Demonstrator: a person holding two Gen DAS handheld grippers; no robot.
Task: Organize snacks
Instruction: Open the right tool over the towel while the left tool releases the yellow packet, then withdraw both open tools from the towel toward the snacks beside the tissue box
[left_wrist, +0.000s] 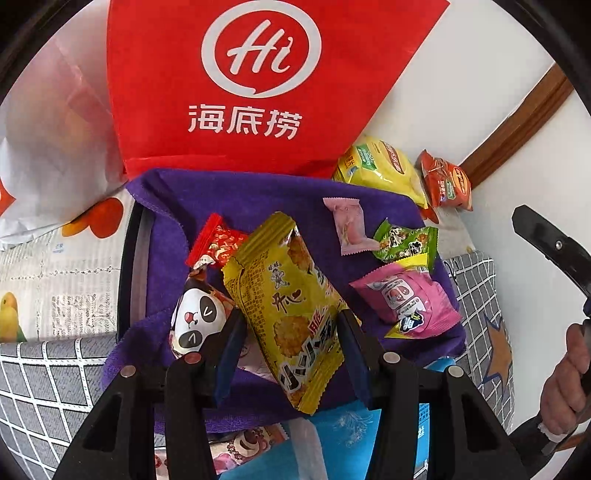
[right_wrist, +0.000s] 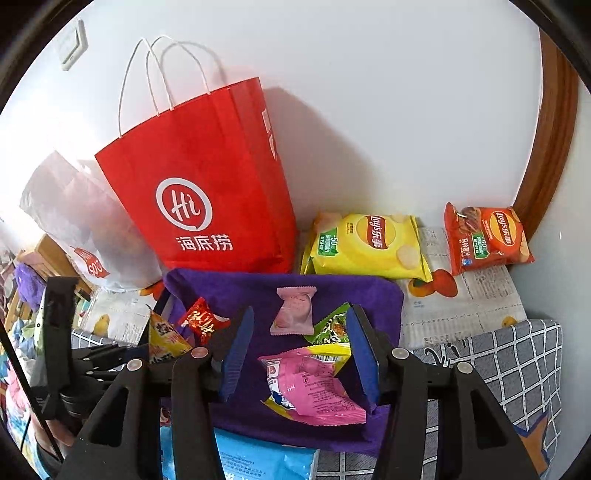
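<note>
My left gripper (left_wrist: 290, 332) clamped the yellow cracker packet (left_wrist: 291, 306), tilted above the purple cloth (left_wrist: 258, 199). My right gripper (right_wrist: 301, 350) hung spread over the pink packet (right_wrist: 314, 384) on that cloth. Behind the cloth stood the red bag (right_wrist: 207, 184) against the white wall (right_wrist: 369, 92).

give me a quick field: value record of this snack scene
left gripper: shut on yellow cracker pack, lifted over the purple cloth
right gripper: open, above pink pack, not touching it
on cloth: pale pink candy, green pack, red candy, panda pack
behind cloth: red bag, upright by the wall
right of bag: yellow chips, orange chips
packed so far: cannot tell
</note>
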